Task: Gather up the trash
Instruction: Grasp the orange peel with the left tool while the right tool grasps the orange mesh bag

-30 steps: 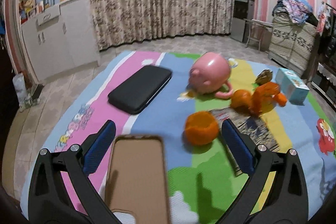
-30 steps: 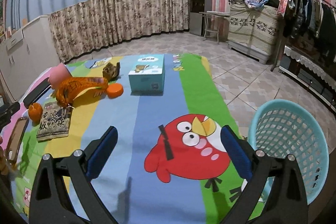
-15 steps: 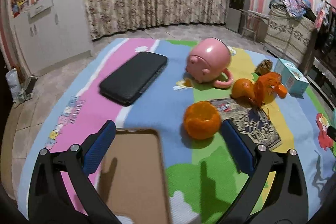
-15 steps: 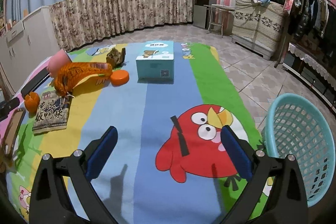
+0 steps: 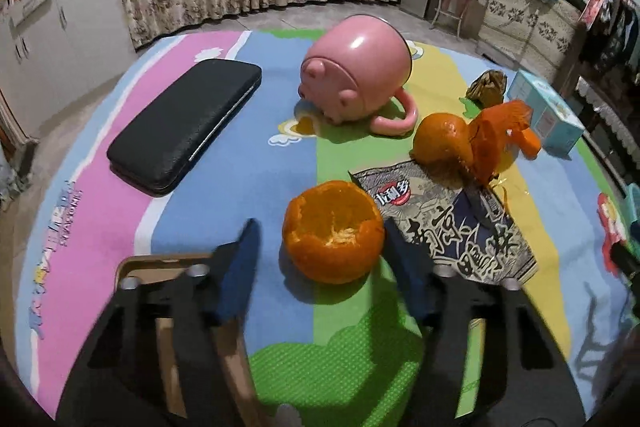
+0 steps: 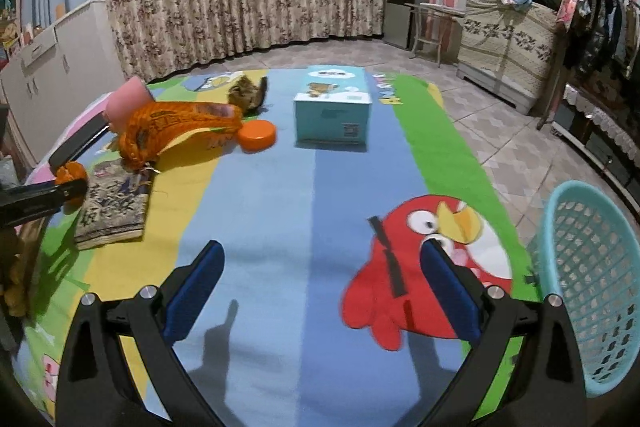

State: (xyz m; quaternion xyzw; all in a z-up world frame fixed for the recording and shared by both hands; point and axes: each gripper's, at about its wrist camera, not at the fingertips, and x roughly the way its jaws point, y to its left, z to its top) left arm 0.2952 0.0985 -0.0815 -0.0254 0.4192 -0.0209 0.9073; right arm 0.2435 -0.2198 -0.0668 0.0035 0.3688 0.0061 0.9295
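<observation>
The thing in hand is the hollow orange peel [image 5: 333, 231], an emptied rind sitting cup-like with its torn mouth facing up on the cartoon mat [image 5: 280, 155]; taking the pink piggy mug [image 5: 357, 79] as the landmark, the peel lies on the near side of the mug, well apart from it, with the edge of a printed snack packet [image 5: 460, 227] just beside it on the right. The left gripper [image 5: 326, 241] has its blue fingers [image 5: 243, 259] spread wide, one on each side of the peel and not yet touching it as far as the blurred view shows, so nothing is held. The peel is probably very light, soft and springy, with a thin ragged rim that would fold or tear; a gentle squeeze across the rounder lower body, not at the rim, looks the safer hold, and too hard a close would likely collapse it. Its waxy skin may slip a little against the pads. Beyond the packet, right of the mug, lie a whole orange [image 5: 442, 139] and an orange net bag [image 5: 500, 135], the latter limp and likely to snag. The right gripper [image 6: 322, 291] hovers over the mat with its fingers also wide and empty, and the teal mesh basket [image 6: 592, 279], the likely place for rubbish, stands off the mat's edge far from the mug.
</observation>
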